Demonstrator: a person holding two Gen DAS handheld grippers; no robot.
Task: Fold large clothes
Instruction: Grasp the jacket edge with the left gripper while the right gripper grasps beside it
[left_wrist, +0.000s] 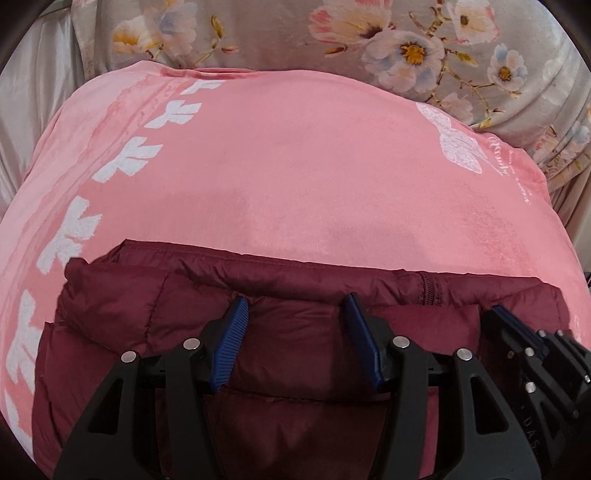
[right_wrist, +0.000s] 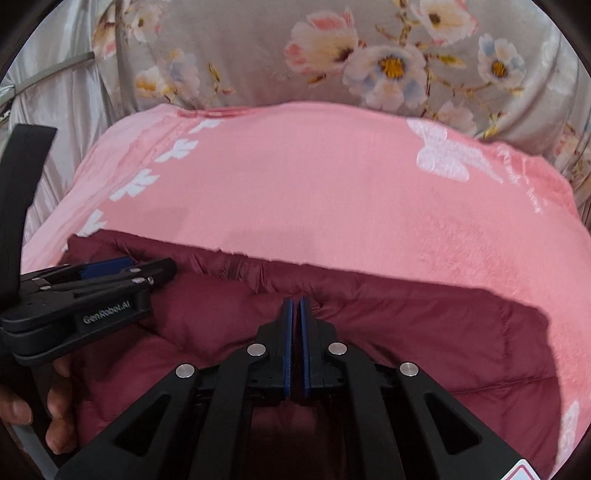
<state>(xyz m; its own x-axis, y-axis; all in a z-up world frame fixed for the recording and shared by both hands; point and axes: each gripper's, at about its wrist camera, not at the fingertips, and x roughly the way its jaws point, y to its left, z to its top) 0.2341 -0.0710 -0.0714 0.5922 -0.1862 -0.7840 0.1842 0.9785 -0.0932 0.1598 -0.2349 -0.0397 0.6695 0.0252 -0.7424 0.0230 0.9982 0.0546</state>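
Hovering over a maroon puffer jacket on a pink blanket — 2 grippers side by side.
Left gripper spread, nothing between; right gripper pressed together, whether pinching fabric I can't tell — the jacket's near part is cut off.

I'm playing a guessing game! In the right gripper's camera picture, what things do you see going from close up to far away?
Right gripper → maroon puffy jacket → pink blanket → flowery grey sheet.
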